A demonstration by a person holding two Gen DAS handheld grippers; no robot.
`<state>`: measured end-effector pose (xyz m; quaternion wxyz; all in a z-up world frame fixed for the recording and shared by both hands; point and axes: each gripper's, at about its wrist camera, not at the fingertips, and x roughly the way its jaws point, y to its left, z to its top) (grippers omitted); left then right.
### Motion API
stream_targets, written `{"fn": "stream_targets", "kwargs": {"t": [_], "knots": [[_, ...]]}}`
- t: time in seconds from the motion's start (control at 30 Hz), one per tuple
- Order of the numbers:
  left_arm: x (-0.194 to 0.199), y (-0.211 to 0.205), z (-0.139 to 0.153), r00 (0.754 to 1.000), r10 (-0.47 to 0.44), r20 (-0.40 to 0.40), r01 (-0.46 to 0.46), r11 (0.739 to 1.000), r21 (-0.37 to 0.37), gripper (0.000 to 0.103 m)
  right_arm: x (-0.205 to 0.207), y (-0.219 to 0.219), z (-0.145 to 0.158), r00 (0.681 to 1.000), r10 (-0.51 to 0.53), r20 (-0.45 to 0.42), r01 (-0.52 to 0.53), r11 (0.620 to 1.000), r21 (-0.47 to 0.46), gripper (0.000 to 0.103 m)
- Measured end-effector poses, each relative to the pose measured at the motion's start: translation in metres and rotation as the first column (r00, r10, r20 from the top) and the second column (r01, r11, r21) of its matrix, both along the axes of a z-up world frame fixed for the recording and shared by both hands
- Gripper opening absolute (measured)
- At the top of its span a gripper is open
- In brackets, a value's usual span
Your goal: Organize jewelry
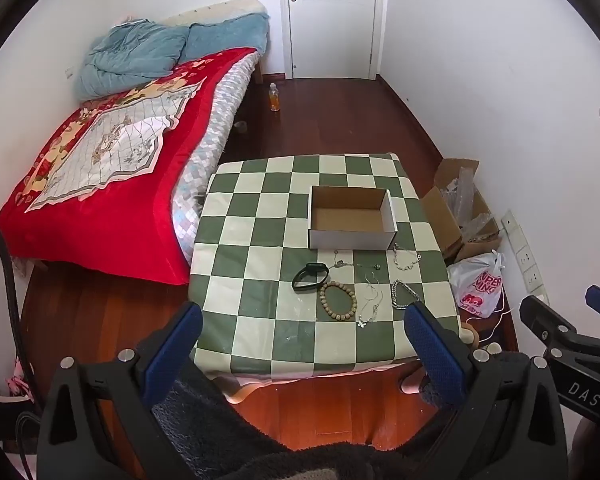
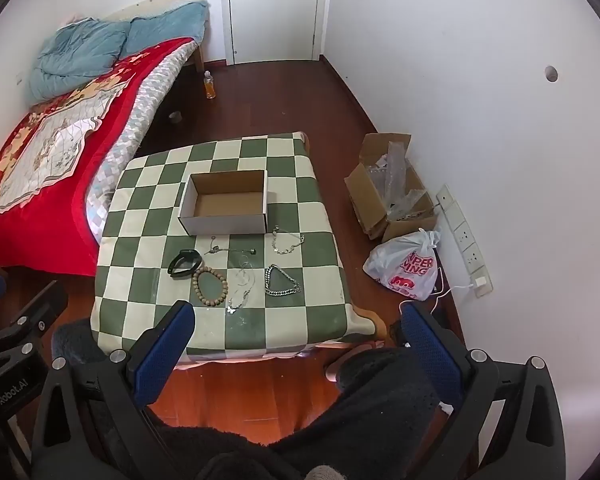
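Both grippers idle, nothing picked yet. Left gripper [image 1: 304, 344] is spread wide and holding nothing; right gripper [image 2: 296, 340] likewise. Both hover off the near edge of the tabletop [image 1: 252, 216], well short of the jewelry.

Landmark: the open cardboard box [image 1: 352, 236], empty as far as I can see. All jewelry lies on the tabletop on the near side of the box, none in it.

Count, six pieces as I read it:
- 1 black band [image 1: 309, 278], near-left of the box
- 1 wooden bead bracelet [image 1: 338, 301], just beside the band, further from the box
- 1 heavy silver link chain [image 1: 405, 296], near-right of the box
- 1 light charm bracelet [image 1: 407, 258], just off the box's near-right corner
- 1 thin pendant chain [image 1: 370, 306], between beads and link chain
- 1 small fine chain [image 1: 344, 263], just in front of the box; too small to say whether the dark bit beside it is separate

Handling, my judgement:
- Band: semi-stiff loop, light, grippy. Pinch across one side of the loop.
- Beads: probably on elastic, will sag. Pinch one or two beads, not the gap.
- Link chain: heaviest, limp, slick metal. Pinch where it bunches.
- Thin chains: nearly flat on the cloth, easy to snag or tangle. Go for the pendant or clasp, and expect the pads to catch the cloth.
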<state>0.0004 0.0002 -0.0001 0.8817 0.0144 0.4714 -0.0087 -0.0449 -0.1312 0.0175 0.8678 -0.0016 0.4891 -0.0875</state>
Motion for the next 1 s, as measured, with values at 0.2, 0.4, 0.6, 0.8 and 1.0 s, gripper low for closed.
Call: {"fn": "stream_targets", "kwargs": {"t": [0.2, 0.4, 0.6, 0.8, 1.0], "knots": [[-0.0005, 0.001, 0.0, 1.0, -0.004, 0.004, 0.004, 1.0, -0.009, 0.103, 0.0002, -0.003, 0.0036, 1.0, 0.004, -0.004, -0.004, 1.0, -0.003, 0.103], [-0.0043, -0.0017, -0.0011, 1.0, -0.009, -0.004, 0.009, 1.0, -0.012, 0.103, 0.0016, -0.0071, 0.0059, 1.0, 0.006, -0.004, -0.006, 1.0, -0.006, 0.103], [-0.0056, -0.0018, -0.0073, 1.0, -0.015, -0.014, 0.015, 1.0, -0.01, 0.103, -0.0032, 0.0007, -0.0001, 1.0, 0.015, -0.012, -0.015, 1.0, -0.018, 0.103], [-0.005, -0.004, -0.0059, 1.0, -0.013, -0.013, 0.013, 1.0, -0.007, 0.103, -0.004, 0.002, -0.0016, 1.0, 0.018, -0.016, -0.018, 1.0, -0.02, 0.103], [-0.0047, -0.0039, -0.0059, 1.0, -0.011, -0.015, 0.011, 1.0, -0.006, 0.103, -0.0039, 0.0012, -0.0018, 1.0, 0.017, -0.016, -0.017, 1.0, -0.02, 0.103]]}}
